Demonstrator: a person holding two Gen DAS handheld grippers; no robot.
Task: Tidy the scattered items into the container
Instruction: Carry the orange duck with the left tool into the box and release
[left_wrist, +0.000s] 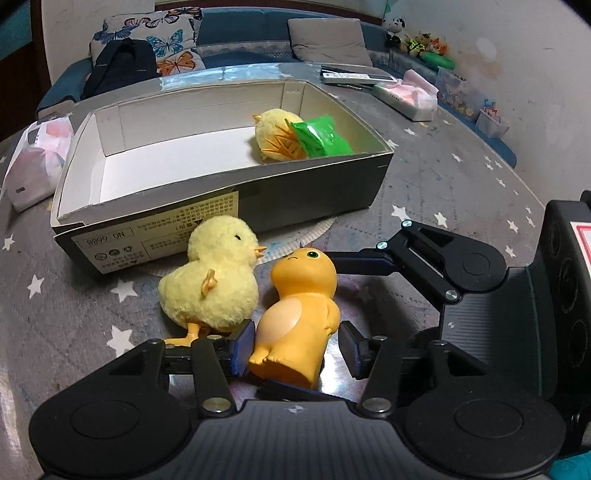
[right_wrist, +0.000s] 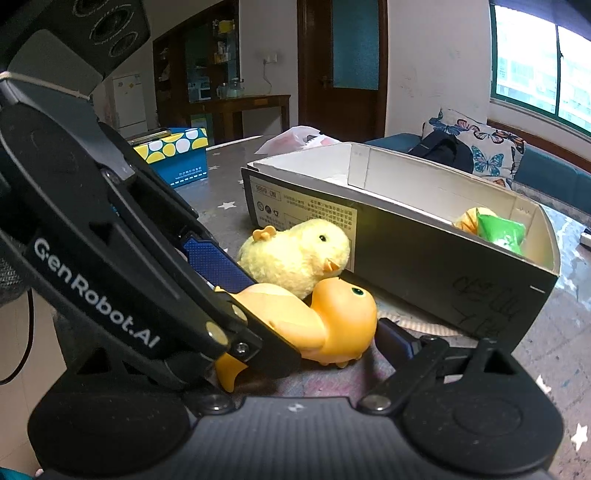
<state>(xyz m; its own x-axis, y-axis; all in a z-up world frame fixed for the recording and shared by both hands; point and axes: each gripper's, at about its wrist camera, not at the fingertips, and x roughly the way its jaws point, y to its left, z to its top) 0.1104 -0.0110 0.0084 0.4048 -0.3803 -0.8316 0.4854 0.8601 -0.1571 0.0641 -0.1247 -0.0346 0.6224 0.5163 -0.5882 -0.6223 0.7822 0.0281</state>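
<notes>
The left tongs (left_wrist: 293, 350) are seen spread apart, straddling the lower body of an orange rubber figure (left_wrist: 295, 314) that lies on its back on the counter (left_wrist: 461, 177); the left blue pad (left_wrist: 242, 345) lies against the figure's side, while the right pad stands just clear of it, so the figure is not clenched. The right tongs (left_wrist: 332, 260) are likewise released: in the left wrist view one finger is seen reaching in from 3 o'clock to just beside the figure's head, and in the right wrist view the figure (right_wrist: 325, 317) is found between that gripper's spread fingers, with the left gripper's body crossing the frame from 10 o'clock. At 10 o'clock of the figure, touching it, a fluffy yellow chick (left_wrist: 214, 280) is lying on the counter, its beak turned toward the figure's face. Beyond both toys, at 12 o'clock, the open cardboard box (left_wrist: 166, 218) is placed close behind the chick. Inside the box, at its far right end, a second yellow chick (left_wrist: 271, 133) and a green packet (left_wrist: 319, 136) are already lodged, touching each other. The remainder of the box floor is left bare.
</notes>
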